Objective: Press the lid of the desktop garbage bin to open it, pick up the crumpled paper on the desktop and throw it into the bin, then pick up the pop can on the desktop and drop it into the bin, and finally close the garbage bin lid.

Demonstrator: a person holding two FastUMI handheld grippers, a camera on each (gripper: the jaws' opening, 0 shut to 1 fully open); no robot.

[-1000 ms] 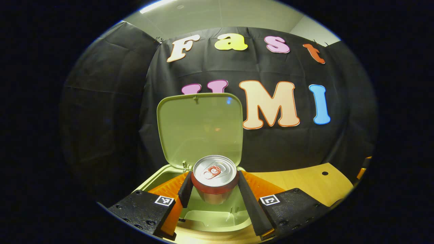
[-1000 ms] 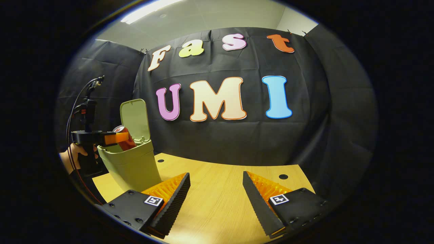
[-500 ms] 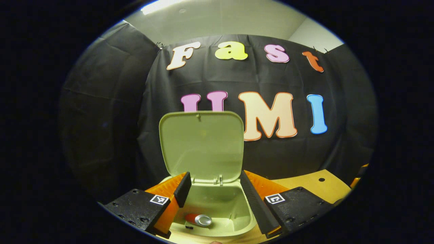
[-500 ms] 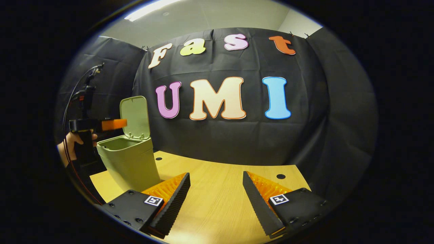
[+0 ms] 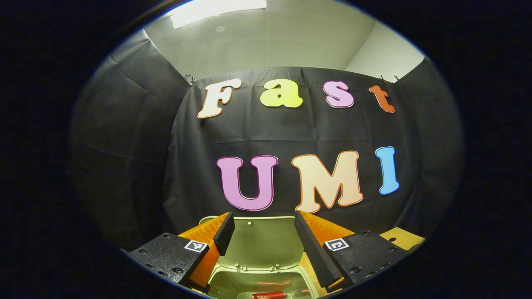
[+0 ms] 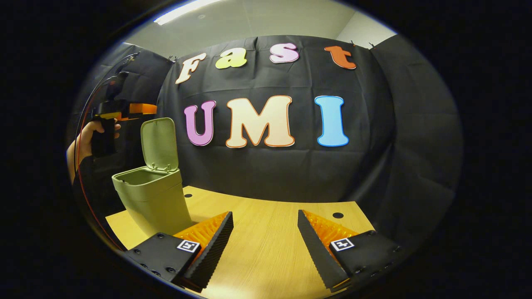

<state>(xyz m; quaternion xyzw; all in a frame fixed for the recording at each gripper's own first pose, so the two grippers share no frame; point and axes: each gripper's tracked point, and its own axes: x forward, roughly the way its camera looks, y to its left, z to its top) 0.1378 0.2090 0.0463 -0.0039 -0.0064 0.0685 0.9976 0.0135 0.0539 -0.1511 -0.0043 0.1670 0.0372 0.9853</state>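
Hovering claw: the left claw [image 5: 261, 234] hangs above the bin [image 6: 150, 198], its fingers spread and gripping nothing.
Left claw, far view: in the right gripper view the left claw [image 6: 141, 109] sits higher than the top edge of the lid [image 6: 159, 143], to the bin's left side, clear of it; a hand [image 6: 89, 135] grips its handle.
Bin: stands upright on the worktop [image 6: 266, 232], near the worktop's far left corner as the right gripper view shows it.
Lid: raised, standing close to upright on the hinge at the bin's back rim; its inner face turns toward the bin's open mouth.
Lid, left gripper view: the lid [image 5: 261, 243] shows between the spread fingers of the left claw, with the hinge tabs at its lower edge.
Bin mouth: in the left gripper view the open bin [image 5: 232, 286] lies below the lid, at the bottom edge of the view.
Can: the can [image 5: 269, 295] lies inside the bin, on its side; a red strip of it shows at the bottom of the bin's opening.
Crumpled paper: cannot be made out inside the bin.
Right claw: the right claw [image 6: 266, 232] is low over the worktop, to the right of the bin and apart from it; its fingers are spread wide with bare worktop between them.
Worktop holes: one round hole [image 6: 338, 215] lies well to the right of the bin, a second hole [image 6: 188, 195] just beside the bin's base.
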